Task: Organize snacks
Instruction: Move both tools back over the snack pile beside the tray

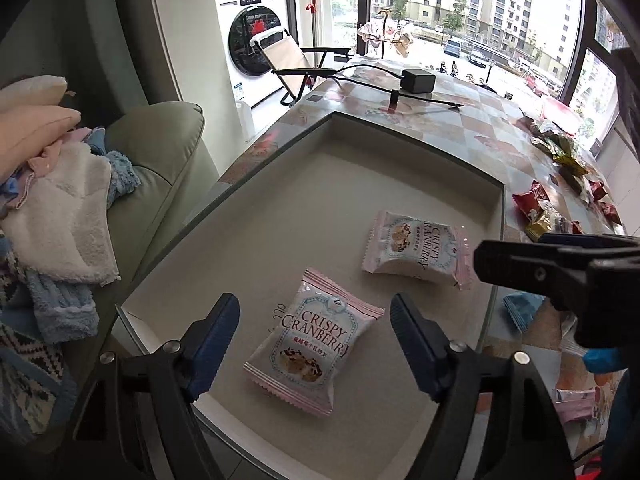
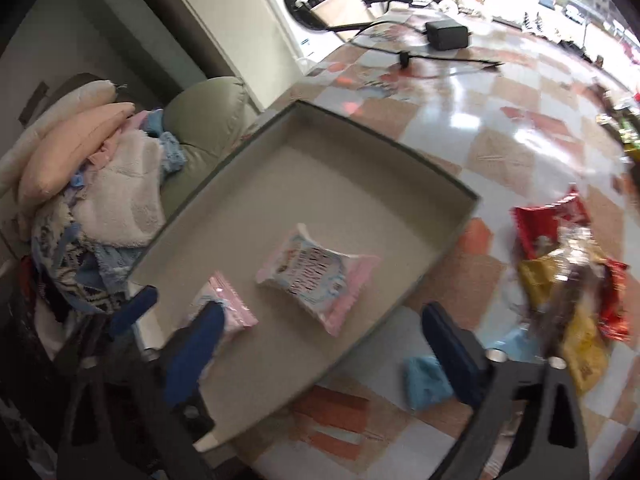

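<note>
Between the spread fingers of the left gripper [image 1: 314, 340], a pink-and-blue cranberry snack packet [image 1: 314, 344] was seen lying flat in the shallow grey cardboard tray [image 1: 280, 200], a second identical packet [image 1: 416, 246] beyond. The right gripper [image 2: 320, 340] was held open too, empty. A cleaner row would likely be had if further packets were laid beside these, unoverlapped.

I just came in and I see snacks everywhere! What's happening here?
Someone is sorting snacks into a shallow cardboard box on the table. Two pink Crispy Cranberry packets already lie in it, one near and one farther in. The left gripper hangs open over the near packet, and the right gripper is open and empty. More snack packets wait on the checkered tablecloth beside the box.
</note>
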The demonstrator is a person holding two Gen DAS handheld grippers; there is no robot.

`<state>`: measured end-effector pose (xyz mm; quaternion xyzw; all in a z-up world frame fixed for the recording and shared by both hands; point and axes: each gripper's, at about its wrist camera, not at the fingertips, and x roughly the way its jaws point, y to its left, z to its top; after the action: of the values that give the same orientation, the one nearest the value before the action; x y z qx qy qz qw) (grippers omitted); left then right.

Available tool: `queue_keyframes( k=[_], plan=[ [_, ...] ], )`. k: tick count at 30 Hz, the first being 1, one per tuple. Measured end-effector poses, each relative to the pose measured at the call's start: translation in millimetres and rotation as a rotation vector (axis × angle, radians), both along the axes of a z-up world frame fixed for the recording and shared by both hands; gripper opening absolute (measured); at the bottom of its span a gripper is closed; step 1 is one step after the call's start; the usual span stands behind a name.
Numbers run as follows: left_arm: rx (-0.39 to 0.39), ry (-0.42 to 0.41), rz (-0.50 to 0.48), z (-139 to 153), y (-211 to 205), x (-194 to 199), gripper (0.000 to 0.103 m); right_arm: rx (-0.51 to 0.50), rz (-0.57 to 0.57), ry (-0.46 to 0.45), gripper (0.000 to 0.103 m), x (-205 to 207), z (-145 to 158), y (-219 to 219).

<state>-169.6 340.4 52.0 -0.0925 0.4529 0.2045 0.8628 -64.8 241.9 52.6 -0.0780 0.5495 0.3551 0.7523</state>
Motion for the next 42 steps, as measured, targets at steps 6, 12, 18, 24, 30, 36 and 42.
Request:
queue_keyframes(
  k=[6,12,18,24,30,36,42],
  plan=[
    [0.004,0.009,-0.023,5.1,-16.5,1.5,0.082,-0.078,-0.036,-0.050,0.102,-5.2,6.4,-47.8],
    [0.005,0.023,-0.069,8.3,-40.4,5.1,0.082,-0.150,-0.072,-0.075,0.102,-22.3,-3.1,-109.7],
    [0.034,0.047,-0.138,7.2,-70.9,12.0,0.082,-0.191,0.071,-0.151,0.102,-64.5,-14.6,-137.2],
    [0.112,0.058,-0.177,13.1,-98.3,15.3,0.082,-0.264,0.144,-0.183,0.102,-83.8,-45.1,-140.4],
    [0.162,0.054,-0.196,20.9,-113.8,16.6,0.082,-0.250,-0.023,-0.172,0.102,-53.4,-51.8,-163.8],
    [0.185,0.058,-0.213,22.2,-125.5,20.4,0.083,-0.261,-0.204,-0.169,0.102,-20.2,-50.9,-213.1],
    [0.198,0.073,-0.222,19.2,-136.7,25.8,0.083,-0.231,-0.232,-0.207,0.102,-14.2,-50.4,-239.8]
  ],
)
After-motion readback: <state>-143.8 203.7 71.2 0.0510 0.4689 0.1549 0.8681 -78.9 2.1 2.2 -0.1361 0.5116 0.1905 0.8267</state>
